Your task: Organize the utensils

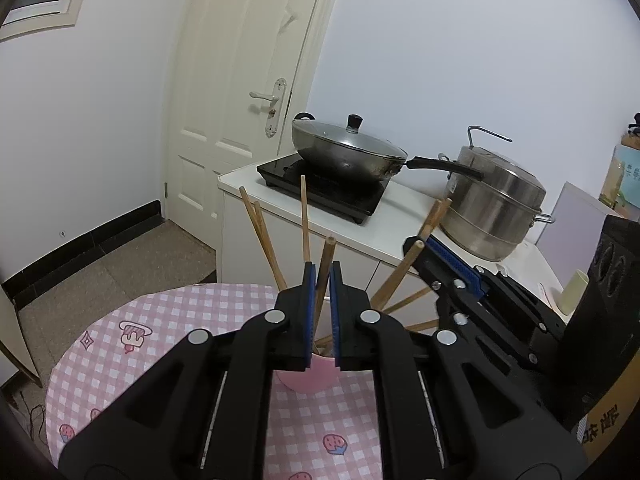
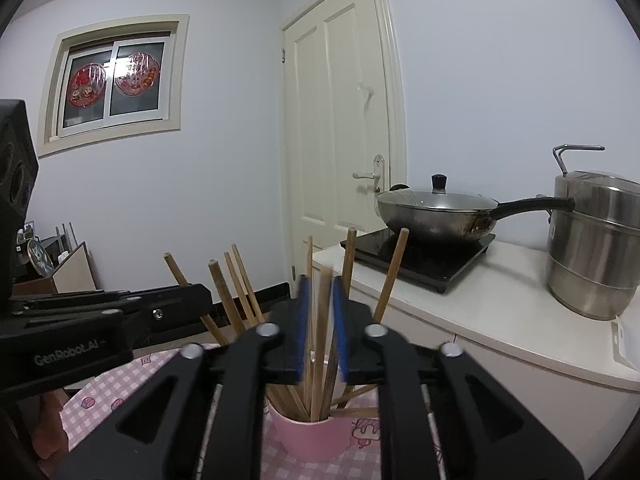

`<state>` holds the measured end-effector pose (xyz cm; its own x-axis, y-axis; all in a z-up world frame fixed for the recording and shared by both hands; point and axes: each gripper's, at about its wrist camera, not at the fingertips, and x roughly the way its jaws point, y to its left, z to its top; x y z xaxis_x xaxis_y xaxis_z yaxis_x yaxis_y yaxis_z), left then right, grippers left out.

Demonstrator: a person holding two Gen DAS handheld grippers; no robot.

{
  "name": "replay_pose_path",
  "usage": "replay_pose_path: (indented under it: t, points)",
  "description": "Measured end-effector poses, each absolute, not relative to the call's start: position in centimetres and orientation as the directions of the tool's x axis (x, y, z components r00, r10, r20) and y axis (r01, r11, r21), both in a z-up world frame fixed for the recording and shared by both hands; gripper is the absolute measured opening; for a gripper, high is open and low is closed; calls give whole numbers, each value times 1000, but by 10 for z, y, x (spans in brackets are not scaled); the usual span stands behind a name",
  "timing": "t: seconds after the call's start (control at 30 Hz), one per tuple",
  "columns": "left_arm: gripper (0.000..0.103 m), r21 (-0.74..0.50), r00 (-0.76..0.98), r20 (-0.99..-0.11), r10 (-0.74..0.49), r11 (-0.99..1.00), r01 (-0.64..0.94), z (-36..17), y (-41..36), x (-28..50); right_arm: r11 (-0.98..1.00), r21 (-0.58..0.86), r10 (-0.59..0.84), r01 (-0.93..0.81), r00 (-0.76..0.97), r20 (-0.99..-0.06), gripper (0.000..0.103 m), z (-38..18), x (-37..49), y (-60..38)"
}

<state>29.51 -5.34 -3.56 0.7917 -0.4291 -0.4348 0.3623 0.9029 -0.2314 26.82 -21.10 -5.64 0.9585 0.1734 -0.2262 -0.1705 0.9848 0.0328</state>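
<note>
Chopsticks (image 2: 320, 344) stand in the pink cup (image 2: 308, 436). Above the cup, left gripper (image 1: 322, 276) fingers clamp one chopstick (image 1: 325, 276); right gripper (image 2: 320, 300) fingers stand slightly apart around another.

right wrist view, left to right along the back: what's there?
window → door → lidded wok on the black cooktop → steel steamer pot

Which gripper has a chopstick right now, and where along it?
Left gripper pinches one chopstick near its upper end. Right gripper stands open around another, gripping nothing.
</note>
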Motion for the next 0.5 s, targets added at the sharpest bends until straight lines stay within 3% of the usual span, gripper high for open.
replay_pose_path:
  t: [0.03, 0.37, 0.43, 0.47, 0.5]
  points:
    - [8, -230, 792, -435, -429, 903, 363, -35, -53, 294, 985, 35, 173, -170, 959, -226, 25, -56, 266, -211]
    - [8, -213, 800, -439, -409, 913, 349, -24, -49, 274, 985, 29, 174, -172, 962, -210, 36, -44, 244, -210]
    - [8, -199, 808, -434, -398, 917, 345, -21, -48, 266, 984, 29, 176, -174, 962, -210, 44, -40, 237, -210]
    - [9, -190, 814, -432, -388, 921, 339, -20, -47, 261, 984, 29, 177, -175, 962, -209, 47, -39, 233, -211]
    - [18, -177, 821, -435, -371, 929, 326, -19, -46, 257, 984, 26, 176, -175, 962, -207, 51, -37, 230, -211]
